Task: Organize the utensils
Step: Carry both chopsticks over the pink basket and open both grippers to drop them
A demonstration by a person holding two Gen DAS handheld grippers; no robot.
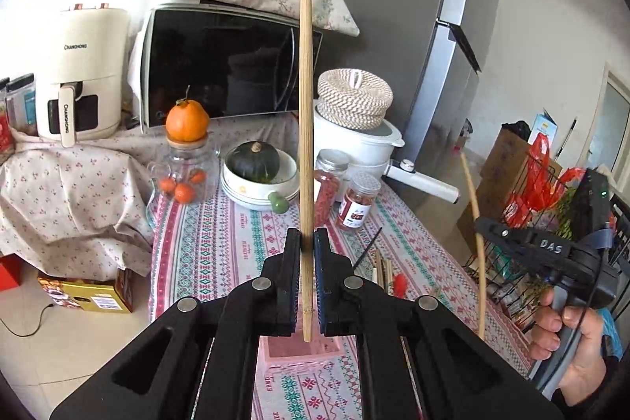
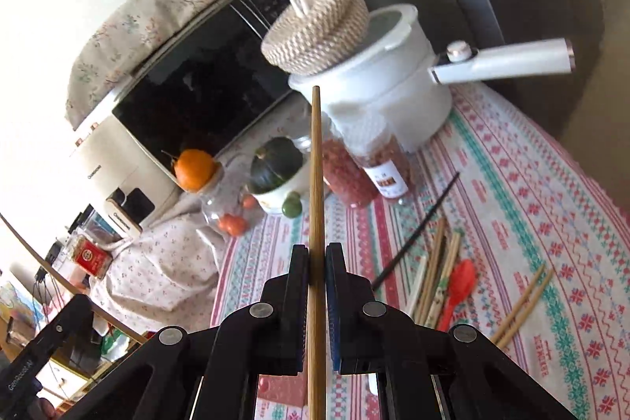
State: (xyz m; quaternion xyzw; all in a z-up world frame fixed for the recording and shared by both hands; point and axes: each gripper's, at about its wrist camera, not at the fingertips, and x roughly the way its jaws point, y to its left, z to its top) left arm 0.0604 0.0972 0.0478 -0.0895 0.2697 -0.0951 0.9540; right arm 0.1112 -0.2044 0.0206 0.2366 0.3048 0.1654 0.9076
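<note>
My left gripper (image 1: pixel 306 239) is shut on a light wooden chopstick (image 1: pixel 305 105) that stands upright, its lower end over a pink box (image 1: pixel 299 357) on the tablecloth. My right gripper (image 2: pixel 317 254) is shut on a darker wooden chopstick (image 2: pixel 316 184), held above the table. In the left wrist view the right gripper (image 1: pixel 478 225) shows at the right with its chopstick (image 1: pixel 474 223). Several loose chopsticks (image 2: pixel 437 274), a black chopstick (image 2: pixel 417 235), a red spoon (image 2: pixel 458 286) and two more chopsticks (image 2: pixel 523 306) lie on the tablecloth.
At the back of the table stand a white pot (image 2: pixel 393 89) with a woven lid, two jars (image 2: pixel 366 168), a bowl with a green squash (image 1: pixel 258 176) and a glass jar with oranges (image 1: pixel 187 164). A microwave (image 1: pixel 224 65), air fryer (image 1: pixel 80 73) and fridge (image 1: pixel 413 26) stand behind.
</note>
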